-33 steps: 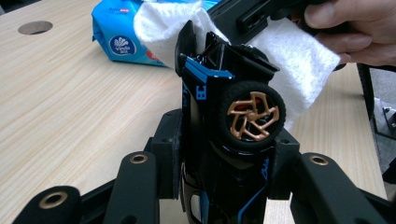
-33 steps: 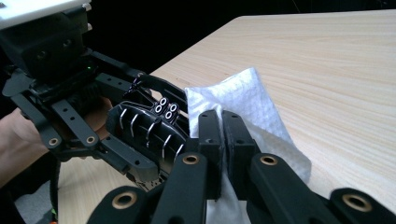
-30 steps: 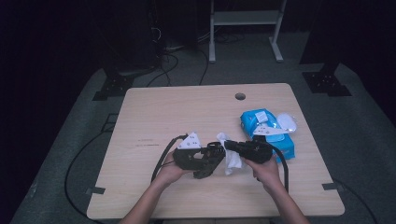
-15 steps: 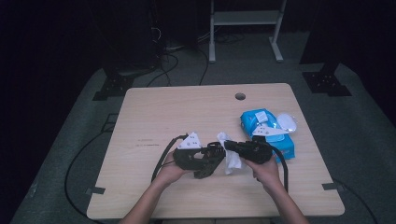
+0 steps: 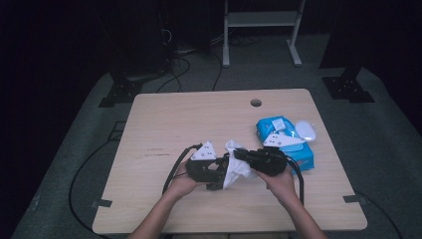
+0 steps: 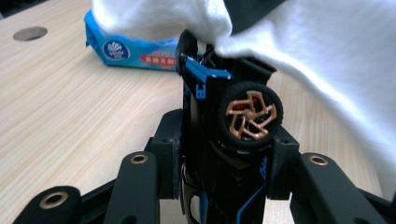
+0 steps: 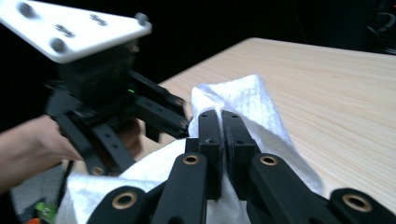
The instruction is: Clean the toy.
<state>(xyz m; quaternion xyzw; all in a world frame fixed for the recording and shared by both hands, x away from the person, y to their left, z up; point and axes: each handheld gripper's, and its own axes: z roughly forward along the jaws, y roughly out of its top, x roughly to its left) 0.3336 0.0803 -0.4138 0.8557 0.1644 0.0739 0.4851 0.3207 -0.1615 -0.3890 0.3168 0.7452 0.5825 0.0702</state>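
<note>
Toy car (image 6: 233,140) sits clamped in the left tool (image 5: 211,172), held just above the table (image 5: 164,124) near its front edge. It is black with blue trim and one bronze-spoked wheel (image 6: 251,115) faces the camera in the left tool view. Right tool (image 5: 239,157) is clenched on a white wipe (image 5: 235,167), jaws pinched together with the cloth bunched between them. The wipe is draped over the far end of the car, touching it.

Step in hand, as I read it: wiping the car down, one tool as the vise, the other as the rag hand. Blue wipes pack (image 5: 283,142) lies to the right on the table, flap open, well clear of the work.

Next move probably calls for dragging the wipe along the body and wheel while the left grip holds firm. Turn the car to expose unwiped sides. Risk: wipe slipping out of the pinch, or snagging on the wheel.
</note>
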